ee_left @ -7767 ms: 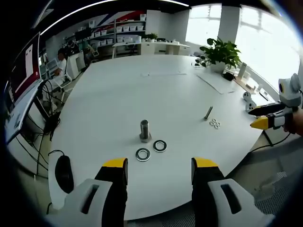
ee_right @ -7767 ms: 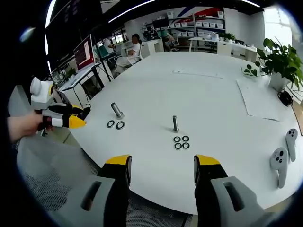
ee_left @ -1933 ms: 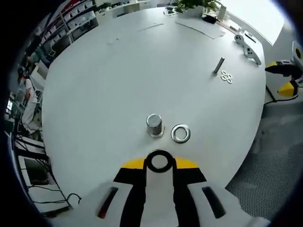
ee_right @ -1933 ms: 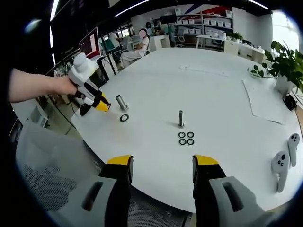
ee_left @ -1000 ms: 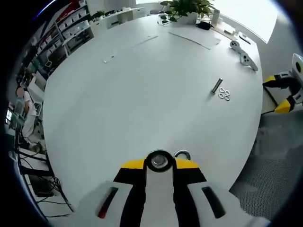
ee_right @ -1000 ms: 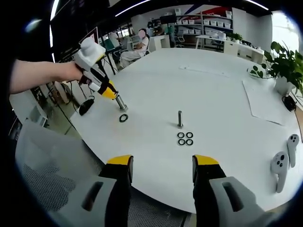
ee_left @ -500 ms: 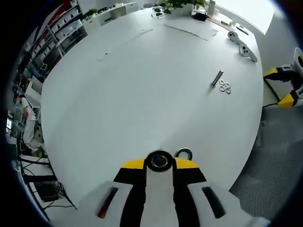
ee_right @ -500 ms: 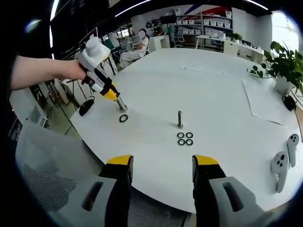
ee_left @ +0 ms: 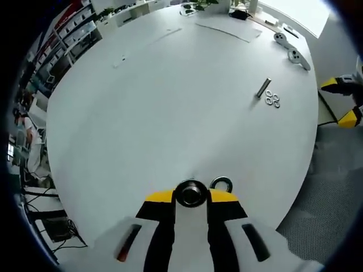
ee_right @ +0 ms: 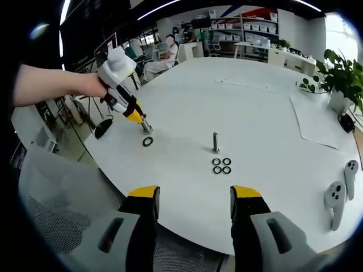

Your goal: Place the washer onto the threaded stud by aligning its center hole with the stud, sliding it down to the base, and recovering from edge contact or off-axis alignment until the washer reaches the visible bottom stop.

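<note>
My left gripper (ee_left: 191, 196) is shut on a large steel washer (ee_left: 191, 192), which lies flat between the yellow jaw tips. A grey round face shows inside its hole, apparently the top of the thick stud. In the right gripper view a hand holds the left gripper (ee_right: 136, 118) tilted down, with its tips right on top of the thick threaded stud (ee_right: 146, 128). A second large washer (ee_left: 220, 183) (ee_right: 147, 141) lies on the white table (ee_left: 170, 102) beside the stud. My right gripper (ee_right: 193, 199) hangs open off the table's near edge, with nothing between its jaws.
A thin stud (ee_right: 215, 142) (ee_left: 264, 88) stands mid-table with several small washers (ee_right: 222, 165) (ee_left: 273, 100) next to it. Two white controllers (ee_right: 336, 195) lie at the right edge. A potted plant (ee_right: 339, 73) stands far right. The right gripper (ee_left: 346, 102) shows beyond the table's rim.
The left gripper, still holding the washer, has shifted slightly over the thick stud. The right gripper has stayed put.
</note>
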A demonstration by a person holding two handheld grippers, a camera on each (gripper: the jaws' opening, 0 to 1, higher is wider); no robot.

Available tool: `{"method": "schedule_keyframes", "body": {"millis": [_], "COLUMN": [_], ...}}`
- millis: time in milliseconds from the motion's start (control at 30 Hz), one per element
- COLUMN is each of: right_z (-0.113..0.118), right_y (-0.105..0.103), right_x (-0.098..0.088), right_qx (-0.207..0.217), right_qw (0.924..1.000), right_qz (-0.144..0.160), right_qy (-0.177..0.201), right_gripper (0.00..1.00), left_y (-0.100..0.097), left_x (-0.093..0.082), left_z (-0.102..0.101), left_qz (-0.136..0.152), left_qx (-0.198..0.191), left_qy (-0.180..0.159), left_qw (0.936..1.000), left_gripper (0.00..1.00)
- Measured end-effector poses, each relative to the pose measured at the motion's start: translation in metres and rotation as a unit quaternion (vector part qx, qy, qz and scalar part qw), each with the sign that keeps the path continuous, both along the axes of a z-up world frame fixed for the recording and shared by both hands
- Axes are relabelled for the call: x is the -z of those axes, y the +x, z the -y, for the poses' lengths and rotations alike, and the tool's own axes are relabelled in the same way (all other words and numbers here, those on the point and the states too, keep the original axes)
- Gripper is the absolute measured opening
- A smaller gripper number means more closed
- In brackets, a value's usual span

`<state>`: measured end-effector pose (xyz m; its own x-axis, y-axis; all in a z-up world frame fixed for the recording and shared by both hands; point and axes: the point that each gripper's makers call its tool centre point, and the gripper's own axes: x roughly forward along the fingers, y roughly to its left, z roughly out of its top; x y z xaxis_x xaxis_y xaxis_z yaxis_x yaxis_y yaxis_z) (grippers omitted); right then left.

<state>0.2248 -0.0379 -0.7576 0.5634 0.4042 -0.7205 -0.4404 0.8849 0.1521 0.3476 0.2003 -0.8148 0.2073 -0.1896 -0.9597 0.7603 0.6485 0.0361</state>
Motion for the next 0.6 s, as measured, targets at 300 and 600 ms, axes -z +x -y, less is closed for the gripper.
{"method": "schedule_keyframes", "body": {"millis": [300,600], "right_z": [0.000,0.000], "right_y": [0.000,-0.001], "right_x": [0.000,0.001], "right_qx": [0.001,-0.002], "right_qw": [1.0000,1.0000], "right_qz": [-0.001,-0.002], "right_qy": [0.000,-0.003], "right_gripper": [0.52,0.52], "left_y": [-0.001,-0.001], "left_x": [0.015,0.026], "left_z": [0.001,-0.001], "left_qz": [-0.006,-0.012], "left_qx": [0.001,-0.004], "left_qy": [0.010,0.012], "left_qw": [0.9999,0.9998], "left_gripper": [0.18,0.18]}}
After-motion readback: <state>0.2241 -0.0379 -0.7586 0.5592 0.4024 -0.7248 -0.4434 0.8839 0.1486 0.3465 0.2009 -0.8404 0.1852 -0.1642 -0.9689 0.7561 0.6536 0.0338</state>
